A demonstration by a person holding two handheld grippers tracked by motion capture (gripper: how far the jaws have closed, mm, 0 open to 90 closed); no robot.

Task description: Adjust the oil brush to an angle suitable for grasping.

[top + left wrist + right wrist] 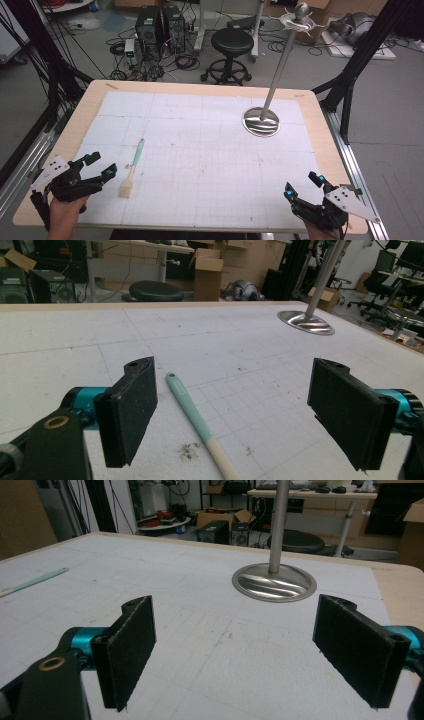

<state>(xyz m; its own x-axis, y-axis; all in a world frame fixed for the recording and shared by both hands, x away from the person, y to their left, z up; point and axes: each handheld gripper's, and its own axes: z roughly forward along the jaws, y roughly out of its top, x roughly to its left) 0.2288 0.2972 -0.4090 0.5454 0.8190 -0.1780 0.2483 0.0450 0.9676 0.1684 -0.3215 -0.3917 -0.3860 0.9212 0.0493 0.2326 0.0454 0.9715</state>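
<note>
My left gripper (102,169) hangs with jaws wide apart and empty, just beside the mint-handled pastry brush with pale bristles (132,169) lying on the white gridded mat (200,150). I'd centre the slim handle between the pads before closing. My right gripper (302,186) waits open, well apart.

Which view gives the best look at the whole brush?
The high view: the brush lies there complete, teal handle to pale bristles. The left gripper view cuts it off low in the frame, bristles unseen. The right gripper view catches it small at the far left edge.
</note>
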